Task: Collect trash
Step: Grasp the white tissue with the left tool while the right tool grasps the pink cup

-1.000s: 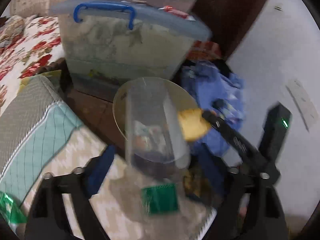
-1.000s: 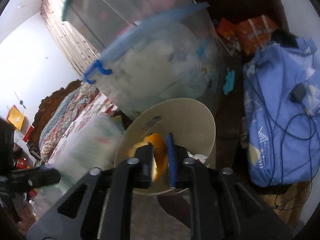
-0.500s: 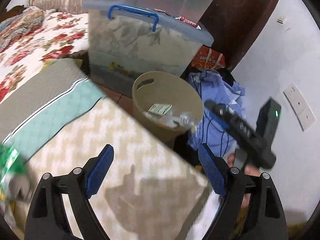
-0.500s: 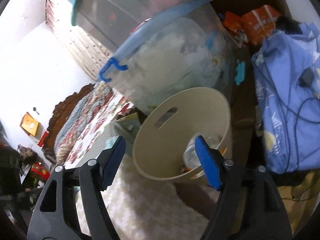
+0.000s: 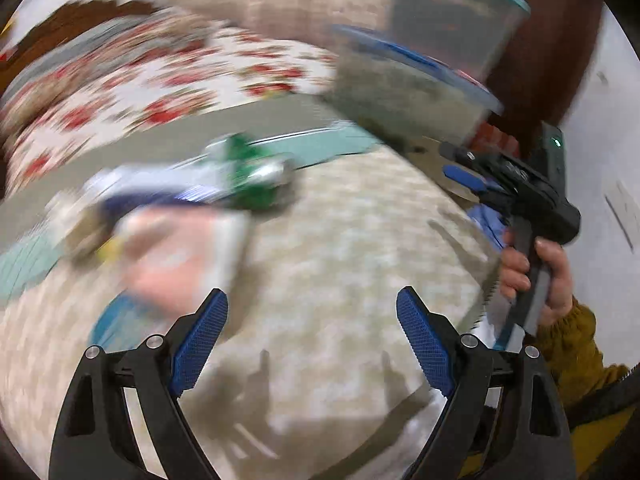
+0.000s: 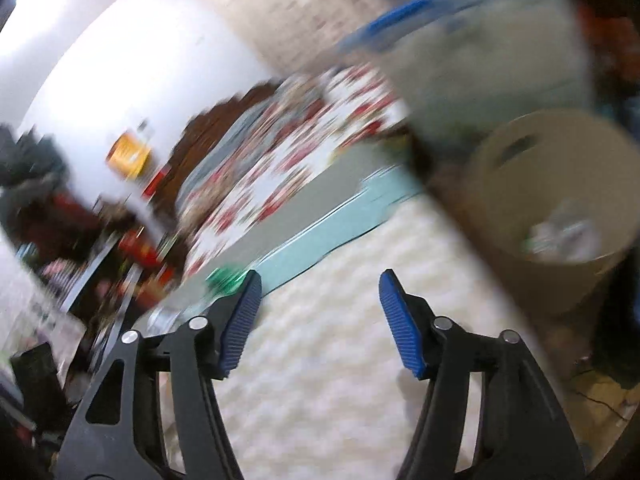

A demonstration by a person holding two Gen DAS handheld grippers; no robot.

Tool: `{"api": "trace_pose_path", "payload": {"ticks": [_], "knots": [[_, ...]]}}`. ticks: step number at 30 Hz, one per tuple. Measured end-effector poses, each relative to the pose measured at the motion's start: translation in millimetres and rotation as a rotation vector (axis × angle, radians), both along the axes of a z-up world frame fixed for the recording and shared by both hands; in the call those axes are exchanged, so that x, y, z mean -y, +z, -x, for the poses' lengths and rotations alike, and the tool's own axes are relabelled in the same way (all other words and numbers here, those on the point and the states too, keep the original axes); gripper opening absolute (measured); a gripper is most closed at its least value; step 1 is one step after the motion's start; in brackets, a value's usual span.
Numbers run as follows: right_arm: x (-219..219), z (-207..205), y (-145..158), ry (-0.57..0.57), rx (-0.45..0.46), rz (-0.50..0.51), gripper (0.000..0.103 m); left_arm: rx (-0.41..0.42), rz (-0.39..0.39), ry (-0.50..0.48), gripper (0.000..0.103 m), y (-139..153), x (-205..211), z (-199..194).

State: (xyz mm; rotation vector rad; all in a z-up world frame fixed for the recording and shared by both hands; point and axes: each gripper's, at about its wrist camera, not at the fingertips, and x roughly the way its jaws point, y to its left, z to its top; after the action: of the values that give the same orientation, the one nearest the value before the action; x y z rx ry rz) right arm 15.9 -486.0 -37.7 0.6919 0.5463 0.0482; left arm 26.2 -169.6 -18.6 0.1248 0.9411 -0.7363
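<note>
Litter lies in a loose cluster on the patterned bedspread (image 5: 340,248), ahead and to the left of the left gripper (image 5: 312,332), whose blue-padded jaws stand wide apart with nothing between them. Nearest is a pale pinkish wrapper (image 5: 180,256), just beyond the left fingertip; farther off sits a green packet (image 5: 248,176) (both badly smeared by motion blur, so what they are is a guess). The cluster seems to run from near-left to far-centre, slanted across the jaws' line.

The right gripper (image 6: 320,320) is likewise spread and empty, poised over bare bedspread. From its camera only a corner of the green packet shows, far-left past its left pad. The beige bin (image 6: 516,184), with some rubbish already inside, stands to its right, off the bed's edge beside a lidded storage box (image 6: 480,52).

By my reading the left gripper is nearer the remaining litter, and should swing left and forward to straddle the pinkish wrapper.
</note>
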Motion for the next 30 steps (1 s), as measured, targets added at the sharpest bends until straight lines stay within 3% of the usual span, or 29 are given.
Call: {"api": "trace_pose_path", "payload": {"ticks": [5, 9, 15, 20, 25, 26, 27, 29, 30], "knots": [[-92, -46, -8, 0.256, -0.05, -0.044, 0.055, -0.048, 0.06, 0.172, 0.081, -4, -73, -17], [-148, -71, -15, 0.375, -0.082, -0.083, 0.056, -0.053, 0.087, 0.218, 0.081, -5, -101, -21], [-191, -88, -24, 0.424, -0.126, -0.082, 0.065, -0.003, 0.104, 0.281, 0.081, -1, -140, -41], [-201, -97, -30, 0.426, -0.151, -0.118, 0.069, -0.063, 0.165, 0.351, 0.081, -7, -162, -108], [-211, -104, -36, 0.463, -0.172, -0.128, 0.068, -0.11, 0.176, 0.372, 0.081, -24, -153, -164], [-214, -104, -36, 0.473, -0.173, -0.126, 0.064, -0.129, 0.185, 0.373, 0.079, -29, -151, -171], [-217, -105, -36, 0.487, -0.173, -0.123, 0.048, -0.154, 0.196, 0.375, 0.074, -35, -151, -178], [-223, -104, -35, 0.517, -0.169, -0.112, 0.037, -0.224, 0.234, 0.362, 0.046, -47, -149, -189], [-224, -101, -34, 0.525, -0.16, -0.106, 0.031, -0.241, 0.258, 0.358, 0.042, -50, -150, -190]]}}
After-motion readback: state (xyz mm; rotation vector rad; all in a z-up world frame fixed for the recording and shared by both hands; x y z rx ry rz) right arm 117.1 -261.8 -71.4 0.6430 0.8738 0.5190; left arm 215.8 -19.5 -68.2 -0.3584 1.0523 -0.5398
